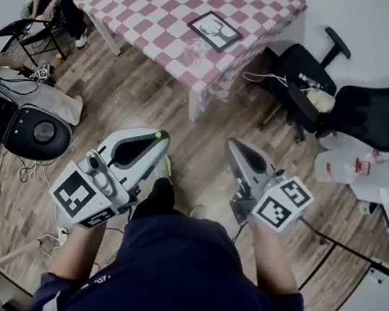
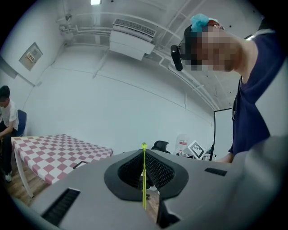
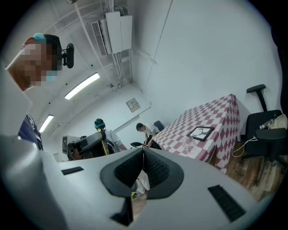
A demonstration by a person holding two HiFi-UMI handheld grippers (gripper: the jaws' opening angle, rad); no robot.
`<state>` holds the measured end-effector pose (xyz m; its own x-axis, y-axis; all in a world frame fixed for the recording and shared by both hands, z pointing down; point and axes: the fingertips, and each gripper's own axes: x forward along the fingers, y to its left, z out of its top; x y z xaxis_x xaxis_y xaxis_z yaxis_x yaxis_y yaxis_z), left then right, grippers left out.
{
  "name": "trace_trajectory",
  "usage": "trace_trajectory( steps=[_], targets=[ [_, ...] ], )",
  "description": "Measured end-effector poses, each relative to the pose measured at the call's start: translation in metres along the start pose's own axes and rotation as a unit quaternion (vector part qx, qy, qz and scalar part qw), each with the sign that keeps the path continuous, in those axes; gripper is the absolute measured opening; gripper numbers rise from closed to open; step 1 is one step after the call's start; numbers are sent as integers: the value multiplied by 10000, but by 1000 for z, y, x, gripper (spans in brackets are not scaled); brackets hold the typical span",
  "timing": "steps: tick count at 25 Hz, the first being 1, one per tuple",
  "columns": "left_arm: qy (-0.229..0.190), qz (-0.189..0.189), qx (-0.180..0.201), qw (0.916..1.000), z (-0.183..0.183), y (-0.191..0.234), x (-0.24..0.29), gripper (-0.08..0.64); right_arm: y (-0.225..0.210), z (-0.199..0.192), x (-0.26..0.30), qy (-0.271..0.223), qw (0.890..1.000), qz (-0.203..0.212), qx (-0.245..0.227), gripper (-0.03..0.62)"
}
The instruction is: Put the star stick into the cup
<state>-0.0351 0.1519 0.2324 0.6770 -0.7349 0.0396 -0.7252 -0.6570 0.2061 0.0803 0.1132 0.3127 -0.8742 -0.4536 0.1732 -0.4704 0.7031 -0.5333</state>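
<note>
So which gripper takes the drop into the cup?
Left. The left gripper is shut on the stick; the right gripper is shut with nothing in it. The cup sits on the checkered table, far from both.

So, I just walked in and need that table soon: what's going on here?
A person stands away from the checkered table, a gripper in each hand. The left gripper is shut on a thin yellow-green stick; the right gripper is shut and empty. A clear cup stands on that table.

Office-like room: swivel chairs (image 1: 371, 106), checked table (image 1: 152, 5)
</note>
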Motion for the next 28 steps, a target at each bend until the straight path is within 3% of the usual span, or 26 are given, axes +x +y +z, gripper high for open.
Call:
trace_trajectory(
  steps=[14,28],
  targets=[
    [87,-661,-241,9975,16,148,18,37,-22,39,128,72,9975,-701,14,17],
    [155,-646,-321,9973,17,212,29,37,-38,47,182,223,9964,-811,57,17]
  ],
)
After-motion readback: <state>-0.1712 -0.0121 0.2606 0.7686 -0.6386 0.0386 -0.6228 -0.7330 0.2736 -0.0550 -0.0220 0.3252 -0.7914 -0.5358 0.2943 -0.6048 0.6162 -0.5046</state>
